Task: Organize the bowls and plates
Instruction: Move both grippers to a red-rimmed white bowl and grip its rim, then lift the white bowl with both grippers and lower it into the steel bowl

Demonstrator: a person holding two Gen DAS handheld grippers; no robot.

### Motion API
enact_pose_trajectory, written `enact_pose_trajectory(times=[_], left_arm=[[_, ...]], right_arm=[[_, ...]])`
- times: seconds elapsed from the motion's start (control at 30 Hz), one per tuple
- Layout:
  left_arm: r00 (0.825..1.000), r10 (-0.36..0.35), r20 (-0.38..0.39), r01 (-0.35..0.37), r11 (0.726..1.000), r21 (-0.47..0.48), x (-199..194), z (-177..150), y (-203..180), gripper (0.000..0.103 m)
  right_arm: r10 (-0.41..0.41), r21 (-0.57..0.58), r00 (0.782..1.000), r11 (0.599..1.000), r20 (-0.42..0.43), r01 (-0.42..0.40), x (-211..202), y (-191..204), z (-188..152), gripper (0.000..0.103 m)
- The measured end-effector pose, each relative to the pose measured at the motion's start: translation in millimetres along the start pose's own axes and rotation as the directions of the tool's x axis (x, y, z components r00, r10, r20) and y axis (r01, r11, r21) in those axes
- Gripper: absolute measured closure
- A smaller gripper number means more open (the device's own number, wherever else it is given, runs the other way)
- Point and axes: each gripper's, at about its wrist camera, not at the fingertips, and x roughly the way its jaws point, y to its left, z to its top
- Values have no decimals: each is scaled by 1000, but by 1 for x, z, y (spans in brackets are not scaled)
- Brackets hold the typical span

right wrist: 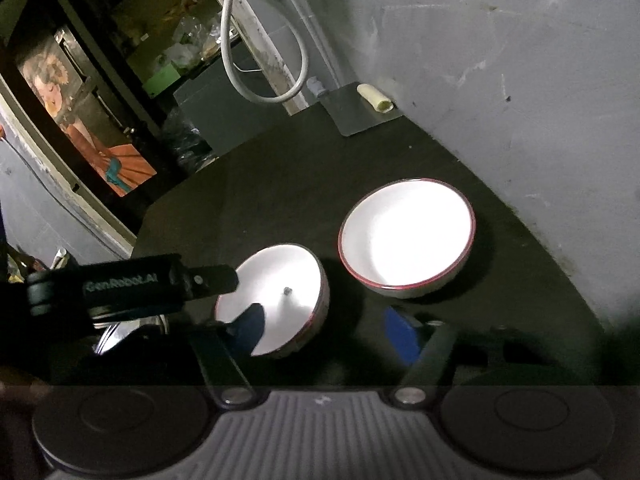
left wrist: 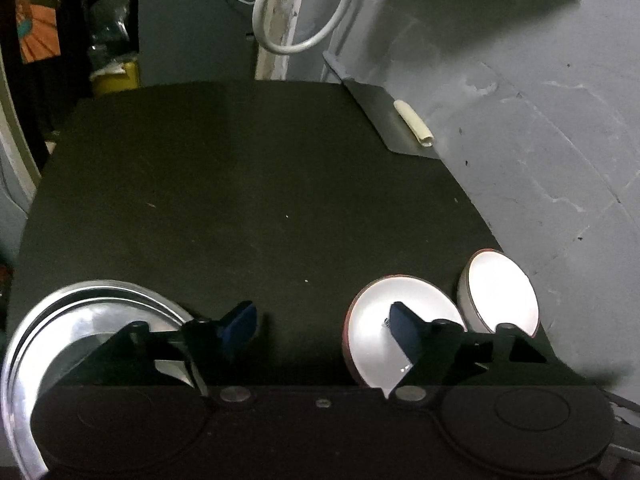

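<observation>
Left gripper (left wrist: pixel 324 326): black fingers with blue pads held wide apart, nothing clasped. Right gripper (right wrist: pixel 326 330): blue-padded fingers likewise spread open, nothing gripped, angled downward.

Left of the left gripper (left wrist: pixel 322 326), shiny polished metal plates (left wrist: pixel 80 320). Ahead of the right gripper (right wrist: pixel 324 332), two glossy white bowls (right wrist: pixel 408 236) on a matt black table (right wrist: pixel 280 184); rough painted wall (right wrist: pixel 520 80).
</observation>
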Motion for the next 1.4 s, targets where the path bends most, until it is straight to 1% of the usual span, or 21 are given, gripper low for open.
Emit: enact_pose_trajectory(times=[0.07,0.1,0.17,0.3,0.33,0.37,0.47,0.57,0.7,0.87,0.97,1.07,1.13,1.2,1.27,1.4], left_arm=[[999,-25,-22,25,1000,-2,5,0,1,48],[999,-38,-35,38,999,-2,8,-1,1,51],[997,-53,-51,53,999,3,12,-2,-1,59],[993,-82,-79,83,996,14,19,-4,-6,73],[992,-88,-86,89,996,13,21,-3,-7,81],[992,-87,-92,89,996,15,22,-3,-8,86],[992,-95,-84,96,995,10,22,-4,-7,93],[992,-99,-73,100,995,14,16,-5,-6,93],[993,-105,-48,106,994,24,-1,-4,-7,93],[993,-115,0,115,993,26,-40,-4,-3,93],[993,-116,19,115,993,12,-66,-7,3,93],[992,-118,35,118,993,-3,-94,-15,12,93],[992,-124,38,125,992,-31,-110,-21,20,93],[990,-137,41,139,988,-59,-125,-29,27,93],[988,-145,47,148,987,-68,-139,-39,34,93],[985,-162,54,166,983,-81,-163,-63,48,93]], right_arm=[[8,3,1000,1000,-8,-8,4,1,1,48],[12,3,1000,1000,-13,-12,6,1,1,53],[21,6,999,1000,-24,-21,9,2,1,59],[33,14,999,999,-40,-32,15,1,1,69],[37,18,998,999,-46,-36,17,1,1,71],[41,21,998,999,-52,-40,18,1,1,74],[27,10,998,1000,-58,-27,19,3,2,75],[33,22,997,999,-63,-32,18,2,3,78],[44,12,998,999,-44,-44,6,7,2,78],[81,-22,996,996,-28,-82,-16,23,0,78],[112,-49,993,992,-23,-113,-33,37,-4,78],[142,-83,989,986,-27,-144,-49,53,-10,78],[159,-106,987,981,-31,-162,-61,63,-16,78],[169,-129,985,977,-33,-172,-74,72,-24,78],[178,-142,983,973,-41,-183,-84,79,-33,78],[193,-171,978,964,-81,-205,-99,94,-51,78]])
